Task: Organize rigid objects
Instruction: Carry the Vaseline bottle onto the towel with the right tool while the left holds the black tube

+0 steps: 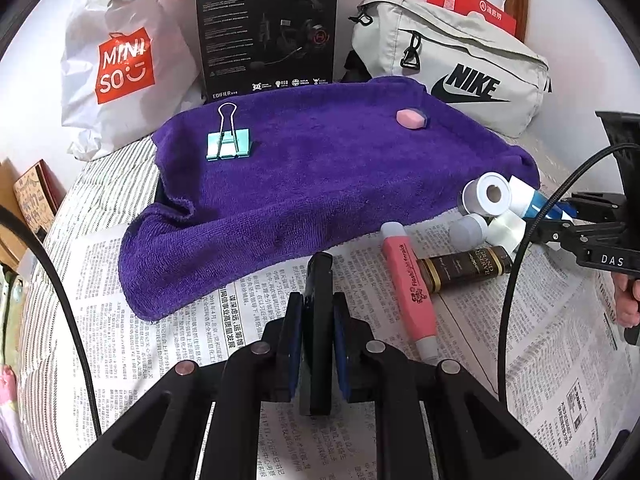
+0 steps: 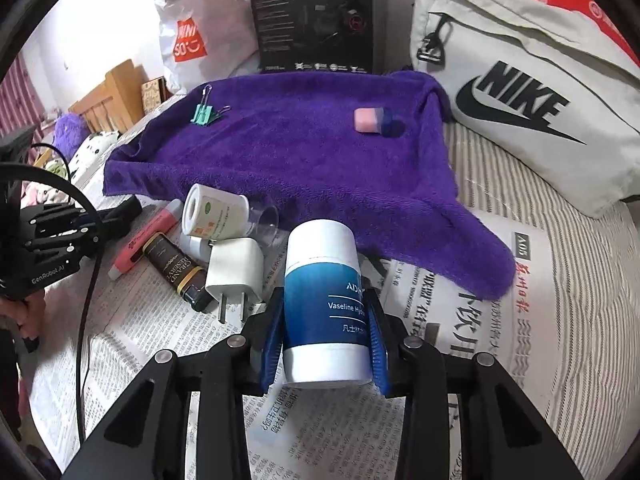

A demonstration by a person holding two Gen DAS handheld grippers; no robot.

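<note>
My left gripper (image 1: 318, 300) is shut on a flat black bar (image 1: 320, 270) that stands edge-up between its blue pads, above the newspaper just in front of the purple towel (image 1: 320, 176). My right gripper (image 2: 325, 296) is shut on a blue and white Vaseline bottle (image 2: 320, 248), with the pads pressing on both of its sides. A teal binder clip (image 1: 228, 142) and a pink eraser-like piece (image 1: 410, 118) lie on the towel. To the left of the bottle, a white plug (image 2: 236, 268), a white roll-shaped bottle (image 2: 212, 216), a brown tube (image 2: 172, 264) and a pink highlighter (image 1: 408, 292) lie bunched together.
Newspaper (image 1: 552, 352) covers a striped bed sheet (image 2: 520, 160). Behind the towel stand a white Miniso bag (image 1: 120, 64), a black headset box (image 1: 268, 28) and a grey Nike bag (image 1: 452, 60). Black cables (image 1: 516, 264) arc across both views. A wooden bed frame (image 2: 116, 92) shows at the far left.
</note>
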